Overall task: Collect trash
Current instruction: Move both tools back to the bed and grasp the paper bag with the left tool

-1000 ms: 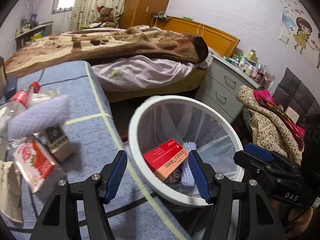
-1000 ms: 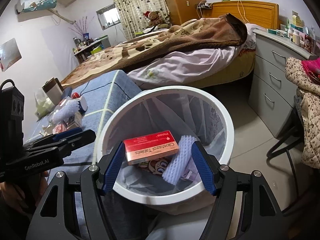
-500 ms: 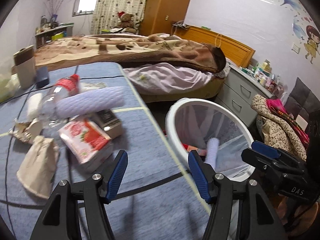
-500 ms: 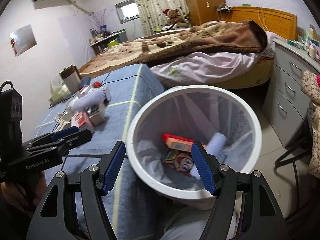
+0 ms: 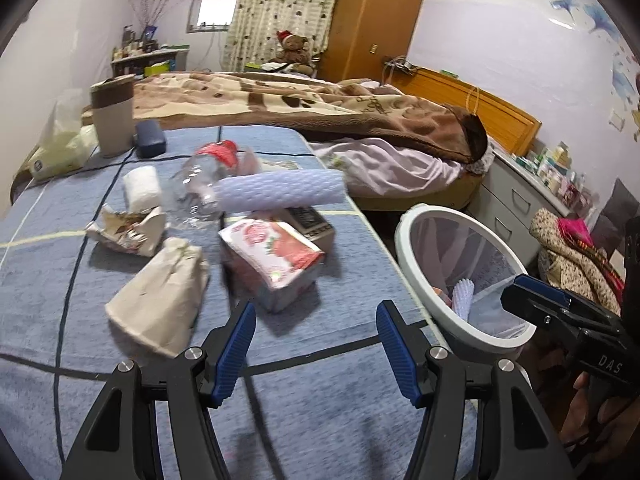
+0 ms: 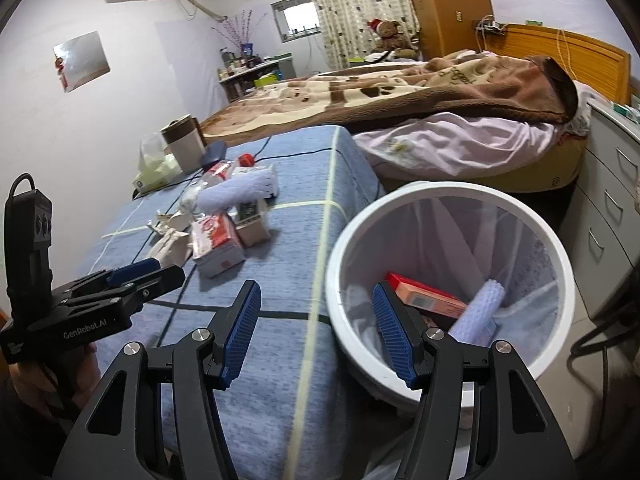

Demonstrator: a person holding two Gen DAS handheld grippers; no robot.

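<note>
A white bin [image 6: 448, 200] [image 5: 404, 232] with a liner stands beside the blue-covered table [image 5: 328, 400]. In the bin lie a red box [image 6: 424, 294] and a lilac foam sleeve [image 6: 482, 312]. Trash lies on the table: a red and white carton [image 5: 276, 258], a beige paper bag [image 5: 160, 296], a lilac foam roll [image 5: 280, 192], a clear bottle [image 5: 204, 184] and a torn wrapper [image 5: 128, 228]. My left gripper [image 5: 316, 344] is open above the table, just short of the carton. My right gripper [image 6: 316, 328] hangs over the table's edge by the bin, jaws closing, nothing between them.
At the table's far end stand a beige cup [image 5: 112, 116], a dark case [image 5: 149, 138], a tissue pack [image 5: 60, 148] and a white roll [image 5: 141, 188]. A bed [image 5: 320, 116] lies behind, grey drawers [image 5: 516, 204] and heaped clothes [image 5: 576, 256] to the right.
Both grippers have swung left, from over the bin toward the table. The trash on the table has come into the middle of the left wrist view. The right jaws stand a little narrower.
</note>
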